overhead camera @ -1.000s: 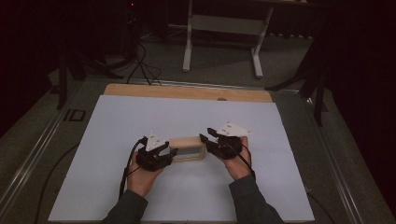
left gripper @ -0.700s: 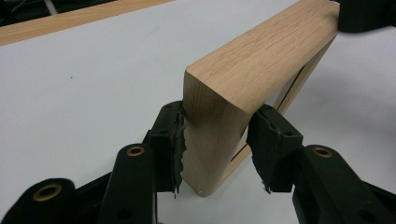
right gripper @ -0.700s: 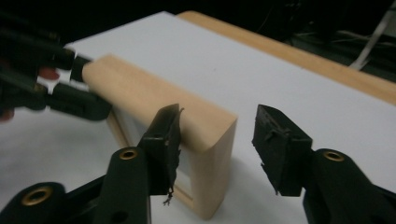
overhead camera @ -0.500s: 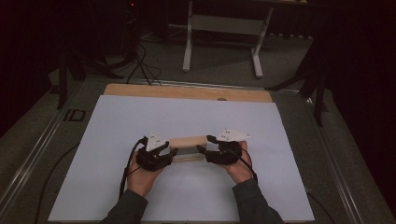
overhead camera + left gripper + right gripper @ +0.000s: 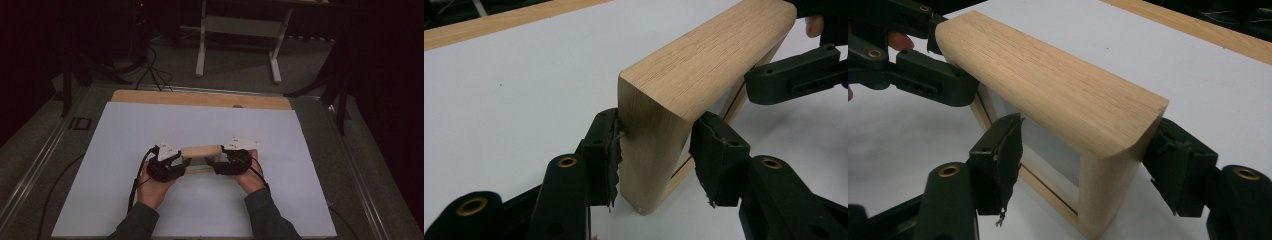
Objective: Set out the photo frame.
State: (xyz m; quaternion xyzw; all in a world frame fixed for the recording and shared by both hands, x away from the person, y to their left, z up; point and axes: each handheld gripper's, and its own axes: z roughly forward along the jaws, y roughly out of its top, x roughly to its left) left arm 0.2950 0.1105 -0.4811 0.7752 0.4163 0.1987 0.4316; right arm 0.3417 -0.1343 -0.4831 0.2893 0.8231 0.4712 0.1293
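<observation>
High view: light oak frame (image 5: 201, 150), rounded top rail, pale inner panel, is standing upright on white sheet (image 5: 150, 125) btwn both grippers. Left gripper (image 5: 655, 155) is clamping one end post. Right gripper (image 5: 1088, 165) has just been opening; jaws are flanking opposite post w/ a gap at near pad.

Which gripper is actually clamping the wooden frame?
The left gripper: its pads press the end of the wooden frame. The right gripper has just been opening its jaws, one pad clear of it.

Left gripper (image 5: 181, 164) stays clamped, while right gripper (image 5: 216, 166) has just been opening (pads apart), both facing inward.
</observation>
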